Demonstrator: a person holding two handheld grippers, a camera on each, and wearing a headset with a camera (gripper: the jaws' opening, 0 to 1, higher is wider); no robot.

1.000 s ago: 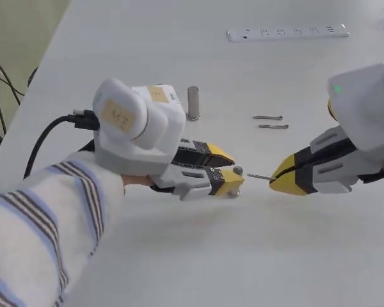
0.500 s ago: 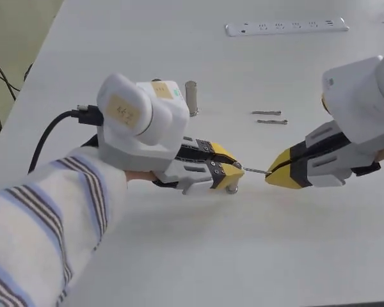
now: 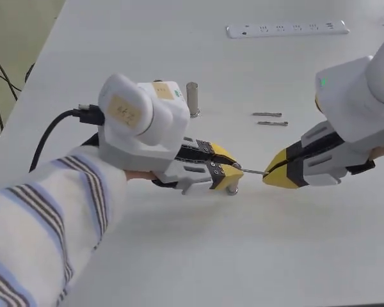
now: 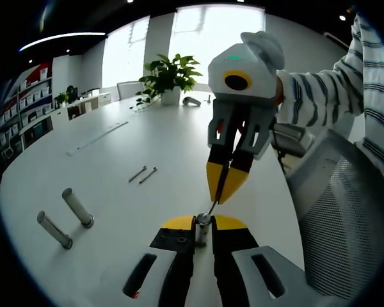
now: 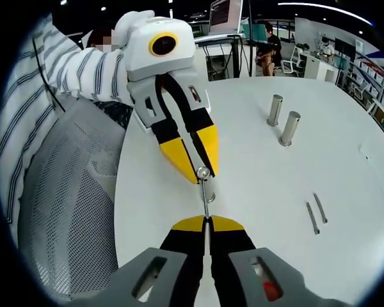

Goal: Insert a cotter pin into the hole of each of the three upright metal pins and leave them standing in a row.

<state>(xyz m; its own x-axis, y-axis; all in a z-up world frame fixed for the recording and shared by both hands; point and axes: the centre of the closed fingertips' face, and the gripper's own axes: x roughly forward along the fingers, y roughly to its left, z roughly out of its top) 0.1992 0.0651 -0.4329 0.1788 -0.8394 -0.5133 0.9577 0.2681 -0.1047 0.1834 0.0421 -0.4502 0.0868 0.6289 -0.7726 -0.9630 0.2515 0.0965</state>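
At the centre of the head view, the right tool (image 3: 269, 174), its jaws pinched narrow on a cotter pin (image 3: 251, 171), has carried the pin's free tip up to the head of the upright metal pin (image 3: 232, 189). The left tool (image 3: 233, 171) clamps that metal pin near its top, and its foot seems to rest on the bench (image 3: 179, 256). 1 second ago a clear gap lay between tip and head, half a second ago only a sliver, and now they meet. The left tool has barely moved, so the right one made the approach. This looks like the start of the 1st of 3 insertions, though none of the views shows whether the tip has found the hole. At the upper right of the right gripper view, 2 other metal pins (image 5: 281, 119) stand bare. 2 spare cotter pins (image 3: 269, 119) lie side by side where they were, well apart from both tools.
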